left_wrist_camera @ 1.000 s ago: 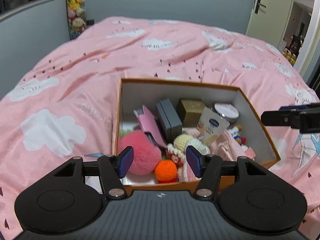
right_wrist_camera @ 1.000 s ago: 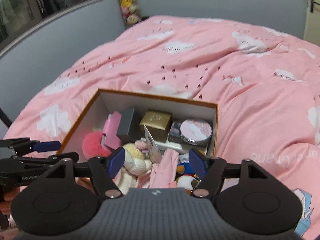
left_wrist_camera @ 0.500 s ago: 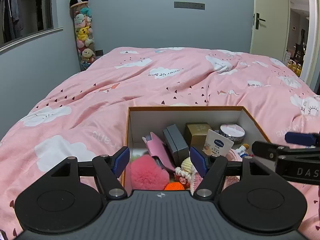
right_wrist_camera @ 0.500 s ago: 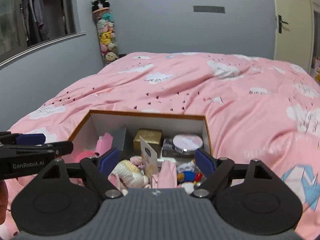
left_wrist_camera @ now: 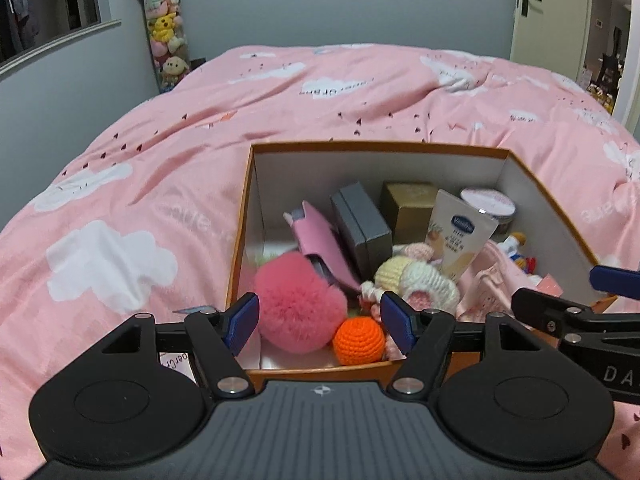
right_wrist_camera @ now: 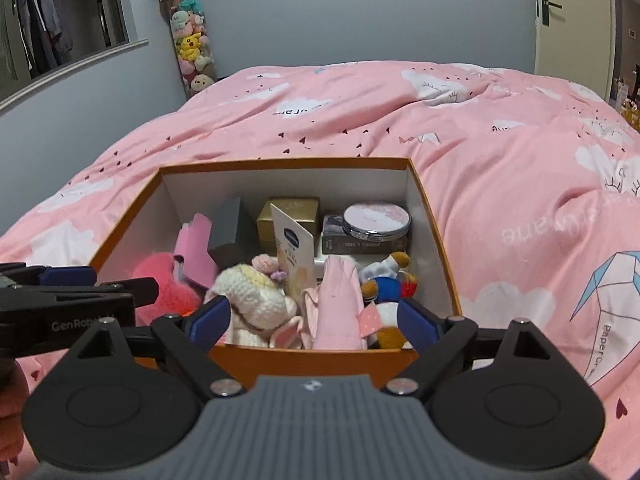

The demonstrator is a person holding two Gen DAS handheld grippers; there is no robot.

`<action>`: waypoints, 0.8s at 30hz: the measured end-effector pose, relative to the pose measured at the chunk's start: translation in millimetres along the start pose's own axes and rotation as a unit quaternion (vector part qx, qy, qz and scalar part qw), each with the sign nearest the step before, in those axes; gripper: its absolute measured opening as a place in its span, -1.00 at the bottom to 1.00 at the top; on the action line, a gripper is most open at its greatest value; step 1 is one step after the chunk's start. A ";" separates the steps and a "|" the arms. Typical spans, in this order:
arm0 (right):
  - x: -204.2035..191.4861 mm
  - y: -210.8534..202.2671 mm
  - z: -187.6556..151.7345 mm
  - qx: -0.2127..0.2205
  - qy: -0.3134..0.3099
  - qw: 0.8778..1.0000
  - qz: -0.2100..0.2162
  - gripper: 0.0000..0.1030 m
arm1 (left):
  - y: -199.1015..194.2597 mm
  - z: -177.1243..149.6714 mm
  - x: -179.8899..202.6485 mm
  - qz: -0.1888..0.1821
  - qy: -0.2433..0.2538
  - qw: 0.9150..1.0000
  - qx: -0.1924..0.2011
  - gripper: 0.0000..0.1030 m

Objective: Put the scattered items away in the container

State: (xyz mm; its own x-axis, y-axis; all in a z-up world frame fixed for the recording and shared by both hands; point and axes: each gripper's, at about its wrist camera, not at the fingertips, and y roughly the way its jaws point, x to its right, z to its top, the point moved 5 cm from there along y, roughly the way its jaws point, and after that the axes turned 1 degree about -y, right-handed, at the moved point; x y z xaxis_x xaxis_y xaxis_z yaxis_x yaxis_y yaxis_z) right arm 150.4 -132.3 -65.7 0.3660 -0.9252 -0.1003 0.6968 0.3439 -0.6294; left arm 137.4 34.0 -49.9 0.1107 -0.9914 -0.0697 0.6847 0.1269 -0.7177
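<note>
The task is judged nearly done: the scattered items, among them a pink pompom (left_wrist_camera: 298, 300) and an orange ball (left_wrist_camera: 359, 340), are seen inside the orange box (right_wrist_camera: 434, 236), above whose near rim the left gripper (left_wrist_camera: 320, 322) is held wide and empty while the right gripper (right_wrist_camera: 314, 322), likewise empty, is opening.

The cardboard box (left_wrist_camera: 532, 184) looks matt, orange outside and white within, on a soft printed cotton bedcover (left_wrist_camera: 160, 168), holding a fluffy pink pompom (left_wrist_camera: 298, 300), a crocheted orange ball (left_wrist_camera: 359, 340), a glossy plastic tube (left_wrist_camera: 456, 236) and a smooth gold carton (right_wrist_camera: 290, 216).
</note>
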 end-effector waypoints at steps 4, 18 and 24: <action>-0.3 4.4 -1.6 0.004 -0.011 1.000 -0.006 0.78 | 6.8 -4.0 0.5 0.002 0.003 1.000 -0.008 0.53; 3.4 18.6 -13.7 0.001 -0.008 1.000 -0.006 0.82 | 18.6 -10.7 6.7 -0.019 -0.006 0.999 -0.026 0.69; 3.8 18.9 -14.5 0.005 -0.008 1.000 -0.006 0.83 | 19.2 -10.8 8.7 -0.017 -0.006 1.000 -0.024 0.74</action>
State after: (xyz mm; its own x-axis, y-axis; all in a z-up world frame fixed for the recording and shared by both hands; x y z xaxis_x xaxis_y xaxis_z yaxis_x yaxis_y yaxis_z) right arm 155.9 -131.6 -89.1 0.3674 -0.9265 -0.0815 0.7073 0.3353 -0.6223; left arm 143.7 27.5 -71.8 0.0961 -0.9947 -0.0370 0.6532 0.0911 -0.7517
